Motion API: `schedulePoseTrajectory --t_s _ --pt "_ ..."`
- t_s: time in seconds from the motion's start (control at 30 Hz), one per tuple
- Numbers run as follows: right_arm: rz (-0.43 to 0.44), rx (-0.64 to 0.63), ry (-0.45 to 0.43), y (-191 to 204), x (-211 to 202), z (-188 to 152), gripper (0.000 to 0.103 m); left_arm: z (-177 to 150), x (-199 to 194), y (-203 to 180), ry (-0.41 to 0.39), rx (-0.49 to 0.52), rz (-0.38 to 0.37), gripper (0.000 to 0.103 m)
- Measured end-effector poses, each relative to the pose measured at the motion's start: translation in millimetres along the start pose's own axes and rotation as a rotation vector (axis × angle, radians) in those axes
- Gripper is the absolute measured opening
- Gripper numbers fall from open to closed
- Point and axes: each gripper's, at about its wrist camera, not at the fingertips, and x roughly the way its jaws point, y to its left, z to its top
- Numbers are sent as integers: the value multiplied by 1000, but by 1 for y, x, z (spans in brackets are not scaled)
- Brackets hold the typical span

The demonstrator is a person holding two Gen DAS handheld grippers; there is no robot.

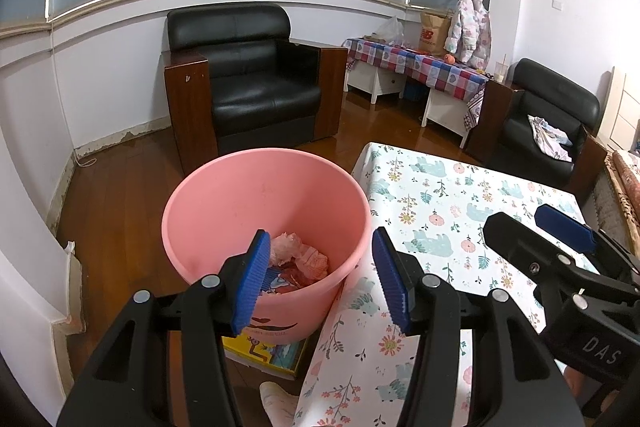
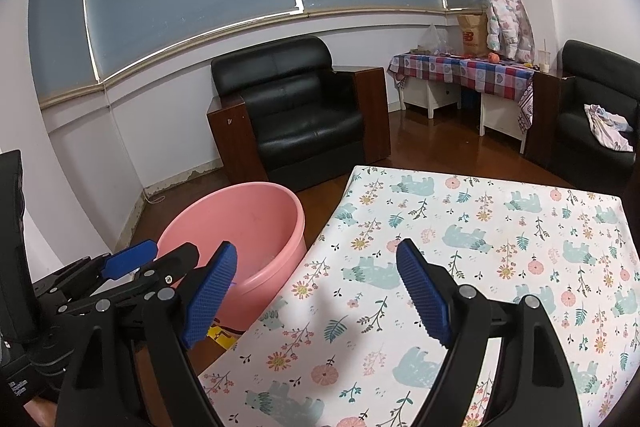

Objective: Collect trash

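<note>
A pink plastic bin (image 1: 224,211) stands on the floor against the left side of a table (image 1: 452,195) covered in a floral cloth. Crumpled pink and white trash (image 1: 298,261) lies at its bottom. My left gripper (image 1: 320,279) hangs open over the bin's near rim, nothing between its blue pads. The right gripper (image 1: 560,227) appears in the left wrist view above the table. In the right wrist view my right gripper (image 2: 316,291) is open and empty over the table's left edge, with the bin (image 2: 256,223) and the left gripper (image 2: 136,263) to its left.
A black leather armchair (image 1: 256,75) stands behind the bin. A second armchair (image 1: 548,119) with cloth on it is at the right, next to a checked-cloth side table (image 1: 420,63) with bags. A yellow printed box (image 1: 264,355) lies under the bin. Wooden floor surrounds the table.
</note>
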Motion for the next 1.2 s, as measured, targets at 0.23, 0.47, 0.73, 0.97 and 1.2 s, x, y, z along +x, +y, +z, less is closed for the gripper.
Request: schedulePoseTrajectory --t_s 0.23,0.47,0.73,0.97,1.2 --pt "1 -1 0 1 0 0 80 -1 0 0 0 -1 0 53" --pt "1 -1 0 1 0 0 80 -1 0 0 0 -1 0 53" --pt "1 -1 0 1 0 -1 80 -1 0 0 0 1 0 53" --pt "1 -1 2 1 1 -1 80 -2 -2 0 1 0 0 53" --pt "1 -1 3 1 0 -1 80 -2 -2 0 1 1 1 53"
